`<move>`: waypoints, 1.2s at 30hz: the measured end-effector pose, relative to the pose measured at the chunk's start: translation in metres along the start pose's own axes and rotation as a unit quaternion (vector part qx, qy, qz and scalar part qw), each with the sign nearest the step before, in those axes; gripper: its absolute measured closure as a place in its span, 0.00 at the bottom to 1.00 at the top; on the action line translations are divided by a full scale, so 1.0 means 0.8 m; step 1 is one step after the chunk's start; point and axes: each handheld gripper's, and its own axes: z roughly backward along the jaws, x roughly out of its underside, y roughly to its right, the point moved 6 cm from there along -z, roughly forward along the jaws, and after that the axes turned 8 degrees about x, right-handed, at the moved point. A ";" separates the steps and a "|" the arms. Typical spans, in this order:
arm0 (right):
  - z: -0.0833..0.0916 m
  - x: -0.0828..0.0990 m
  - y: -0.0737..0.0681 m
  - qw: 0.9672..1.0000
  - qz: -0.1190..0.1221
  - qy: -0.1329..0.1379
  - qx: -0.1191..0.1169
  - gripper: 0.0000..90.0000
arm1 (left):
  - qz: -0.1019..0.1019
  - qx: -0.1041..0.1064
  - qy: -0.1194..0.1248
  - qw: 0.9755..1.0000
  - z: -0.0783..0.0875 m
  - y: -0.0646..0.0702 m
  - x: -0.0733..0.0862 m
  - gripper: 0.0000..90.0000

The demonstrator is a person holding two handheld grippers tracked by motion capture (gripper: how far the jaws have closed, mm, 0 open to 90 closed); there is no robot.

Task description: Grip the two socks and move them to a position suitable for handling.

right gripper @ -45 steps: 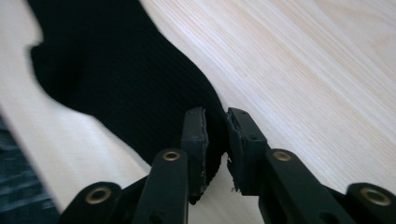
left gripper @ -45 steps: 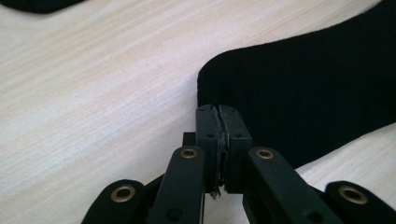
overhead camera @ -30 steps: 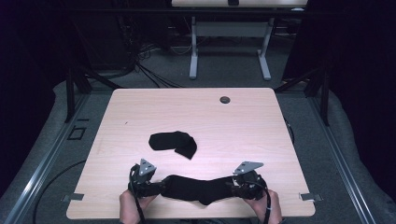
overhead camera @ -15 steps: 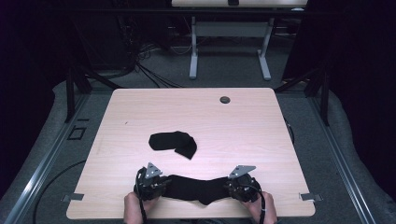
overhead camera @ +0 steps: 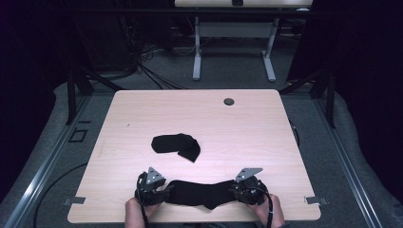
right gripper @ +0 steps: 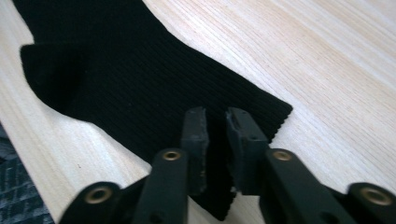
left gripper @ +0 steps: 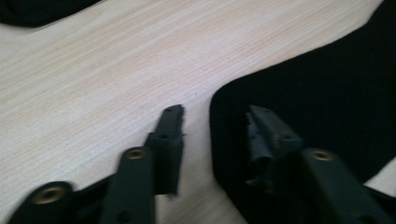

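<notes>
A black sock [overhead camera: 202, 194] lies stretched flat along the front edge of the wooden table [overhead camera: 247, 133]. My left gripper [overhead camera: 164, 194] is at the sock's left end and my right gripper [overhead camera: 236, 192] at its right end. In the left gripper view the jaws [left gripper: 215, 112] stand apart, having just been opening, and the sock's rounded end [left gripper: 327, 93] lies under and between them. In the right gripper view the jaws [right gripper: 217, 114] have just been opening and keep a narrow gap over the ribbed cuff [right gripper: 116, 70]. A second black sock [overhead camera: 177, 145] lies folded mid-table.
A small round grommet [overhead camera: 229, 101] sits near the table's far edge. The person's hands [overhead camera: 135, 213] hold the grippers at the front edge. The folded sock's edge [left gripper: 32, 11] is at the top left of the left gripper view. Desk legs and cables stand beyond the table.
Both grippers sit slightly nearer the front edge and a little closer together than a second ago. The sock stays stretched between them; the folded sock has not moved.
</notes>
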 end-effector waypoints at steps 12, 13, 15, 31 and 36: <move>0.012 -0.020 0.000 0.999 -0.016 0.030 -0.010 0.59 | 0.035 -0.058 0.047 0.997 0.031 -0.044 0.008 0.16; 0.013 -0.026 0.002 0.999 -0.020 0.033 -0.012 0.56 | 0.042 -0.074 0.051 0.995 0.036 -0.057 0.013 0.16; 0.013 -0.033 0.004 0.999 -0.021 0.034 -0.014 0.54 | 0.055 -0.086 0.047 0.994 0.037 -0.070 0.019 0.12; -0.019 -0.133 0.021 0.999 -0.017 0.030 -0.019 0.18 | 0.060 -0.102 0.019 0.993 0.025 -0.088 0.030 0.00; -0.039 -0.163 0.021 0.999 -0.011 0.025 -0.027 0.17 | 0.058 -0.105 0.021 0.993 0.025 -0.088 0.031 0.00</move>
